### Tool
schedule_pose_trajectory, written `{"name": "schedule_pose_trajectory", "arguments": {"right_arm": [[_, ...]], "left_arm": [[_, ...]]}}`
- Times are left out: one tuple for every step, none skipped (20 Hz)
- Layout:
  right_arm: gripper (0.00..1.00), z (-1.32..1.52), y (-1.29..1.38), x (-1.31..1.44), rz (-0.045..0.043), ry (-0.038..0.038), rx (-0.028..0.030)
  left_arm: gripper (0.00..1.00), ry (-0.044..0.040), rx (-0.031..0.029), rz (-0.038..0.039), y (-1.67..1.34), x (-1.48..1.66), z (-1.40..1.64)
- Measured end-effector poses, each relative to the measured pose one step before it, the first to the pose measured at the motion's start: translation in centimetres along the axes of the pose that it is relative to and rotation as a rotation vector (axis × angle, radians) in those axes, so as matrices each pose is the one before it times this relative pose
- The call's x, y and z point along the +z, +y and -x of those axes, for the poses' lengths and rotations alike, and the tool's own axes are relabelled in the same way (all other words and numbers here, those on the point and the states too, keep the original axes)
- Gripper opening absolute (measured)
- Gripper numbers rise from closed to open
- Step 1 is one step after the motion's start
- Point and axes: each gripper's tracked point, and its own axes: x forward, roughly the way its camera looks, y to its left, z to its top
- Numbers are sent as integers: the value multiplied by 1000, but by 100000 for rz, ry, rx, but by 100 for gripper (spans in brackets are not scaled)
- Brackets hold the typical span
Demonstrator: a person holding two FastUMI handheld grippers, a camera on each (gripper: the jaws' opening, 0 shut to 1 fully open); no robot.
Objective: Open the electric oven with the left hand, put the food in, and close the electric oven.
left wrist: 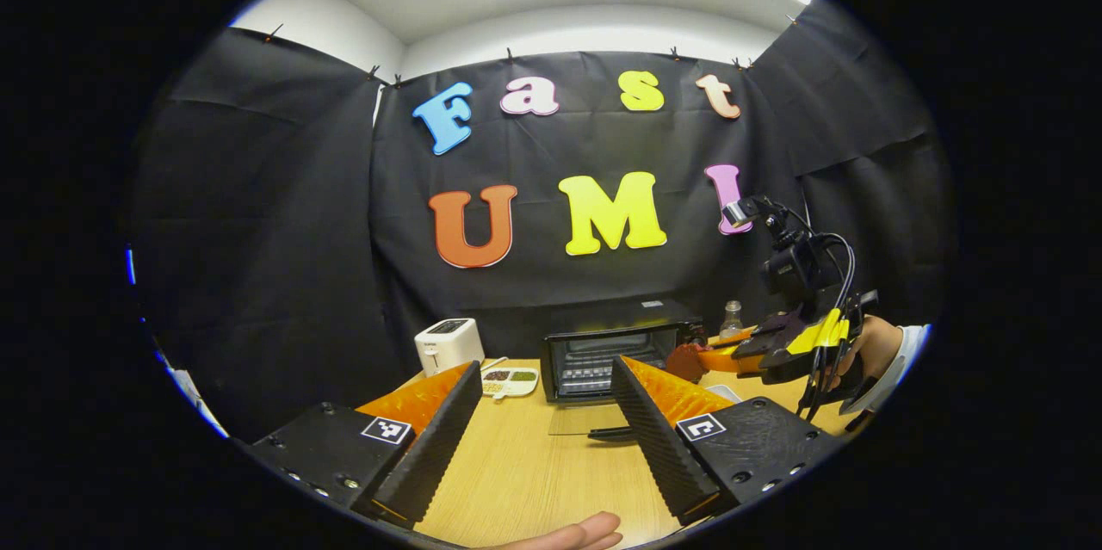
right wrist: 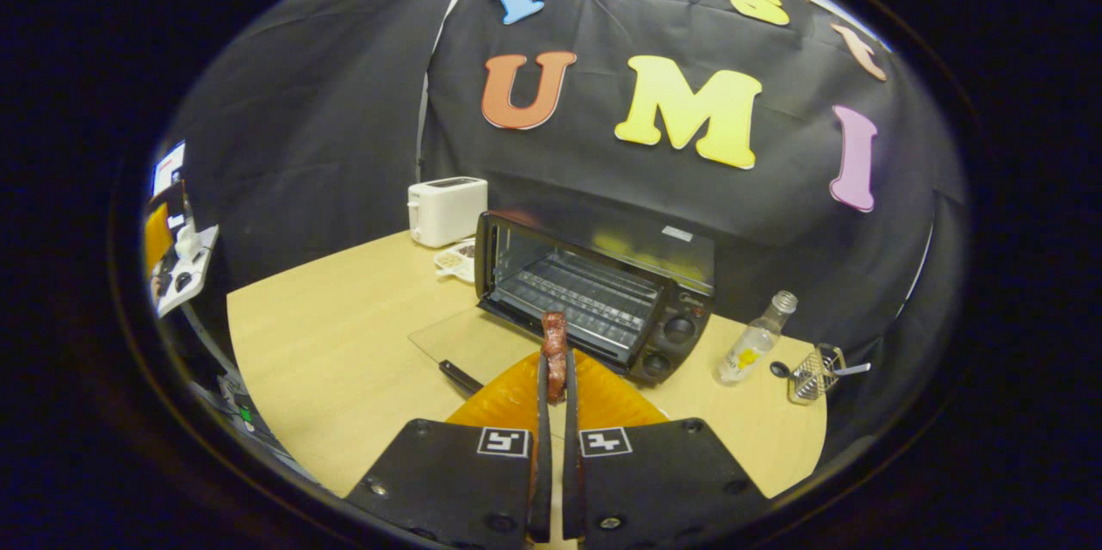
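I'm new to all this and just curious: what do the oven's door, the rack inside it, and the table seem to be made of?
Oven door: likely clear glass; the table shows through it.
Rack: looks like bare metal wire, thin grey bars.
Table: pale wood or wood-look laminate, with faint grain and a matte finish.

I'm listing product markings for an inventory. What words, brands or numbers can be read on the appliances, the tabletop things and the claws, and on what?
Nothing here reads clearly.
Sticker on top of the oven: too small to read.
Toaster top panel: blurred.
Bottle label: blurred.
Oven knob markings: too small.
Square markers on the left claw and right claw: black-and-white patterns, not letters.
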Motion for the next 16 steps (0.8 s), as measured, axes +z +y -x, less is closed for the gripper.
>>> {"name": "schedule_pose_trajectory", "arguments": {"right_arm": [[8,-1025,595,171,41,-10,375],[8,-976,590,168,-479,111,367],[8,-1086,456,91,-541,54,213],[8,-1142,308,188,-1633,-323,-550],[8,-1123,111,48,-2093,-922,-1182],[8,-1100,135,221,-3154,-1709,-2058],[8,-1127,83,165,-3660,-2496,-2158],[8,-1141,37,278,-3471,-2775,-2275],[8,-1011,-112,56,-4245,-2654,-2491],[8,-1110,-106,177,-4210,-2569,-2422],[8,-1090,-165,-101,-4529,-1725,-1947],[8,-1075,-67,-140,-4984,-645,-1388],[8,-911,-111,-126,-5604,-45,-1066],[8,-863,-117,38,-6235,-416,-762],[8,-933,-273,137,-6830,-1099,-874],[8,-998,-347,156,-6006,-861,-1604]], "left_arm": [[96,869,724,810,617,-390,-95],[96,532,229,1000,373,-228,13],[96,457,197,1087,401,-260,-230],[96,544,415,1084,422,-281,-4],[96,449,447,859,573,-226,12],[96,394,650,606,470,-293,-90],[96,622,544,425,411,-294,-132],[96,770,224,421,253,-315,-126],[96,494,265,288,215,-237,45],[96,484,420,132,305,-274,-37],[96,541,436,-35,230,-157,-99],[96,317,561,-187,207,-96,-136],[96,311,586,-327,325,-172,-89],[96,-49,642,-427,274,-37,-78],[96,5,646,-617,267,41,-170],[96,383,877,-487,302,4,-218]]}}
